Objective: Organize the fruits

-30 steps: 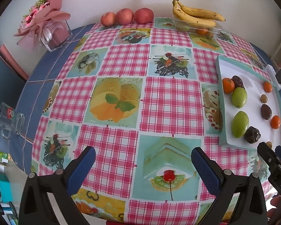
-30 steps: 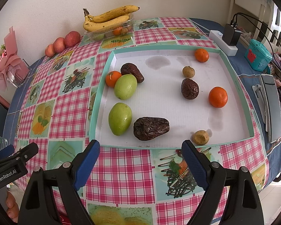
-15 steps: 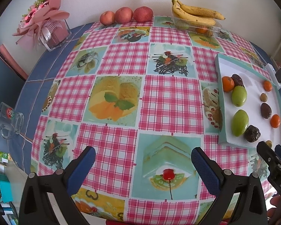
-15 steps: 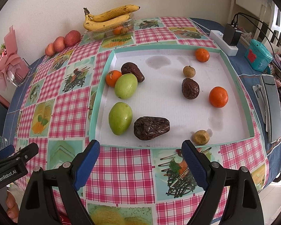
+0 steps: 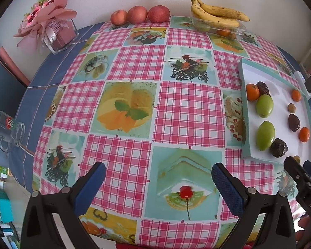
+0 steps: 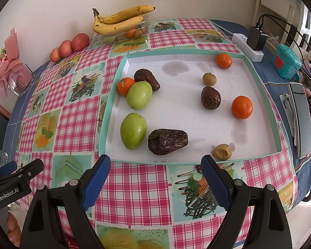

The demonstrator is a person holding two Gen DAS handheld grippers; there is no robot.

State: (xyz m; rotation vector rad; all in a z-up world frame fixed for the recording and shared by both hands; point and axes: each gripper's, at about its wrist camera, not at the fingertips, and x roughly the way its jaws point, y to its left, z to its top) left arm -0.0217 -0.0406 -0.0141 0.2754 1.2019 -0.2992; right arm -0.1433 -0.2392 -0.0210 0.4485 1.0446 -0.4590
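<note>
Here we hold both grippers above the tabletop [image 5: 134, 68], which has a pink checked cloth with food pictures. The fingers of the right gripper [image 6: 155, 170] stand wide apart with nothing between them, just before the near rim of the white tray [image 6: 259, 87]. The fingers of the left gripper [image 5: 158, 178] are also wide and hold nothing; they hang over the cloth, well to the left of the tray.

In the tray we see the fruits. On its left side lie two green fruits [image 6: 139, 95] [image 6: 133, 130], a small orange [image 6: 125, 86] touching the upper green one, and two wrinkled dark fruits [image 6: 147, 78] [image 6: 168, 141]. On the right side a third dark fruit [image 6: 210, 98], two oranges [image 6: 242, 107] [image 6: 224, 60] and two small brown fruits [image 6: 209, 79] [image 6: 222, 151] lie apart from each other.

At the far edge by the wall are bananas [image 6: 122, 19] on a clear box, and three red apples [image 5: 140, 15] in a row.
</note>
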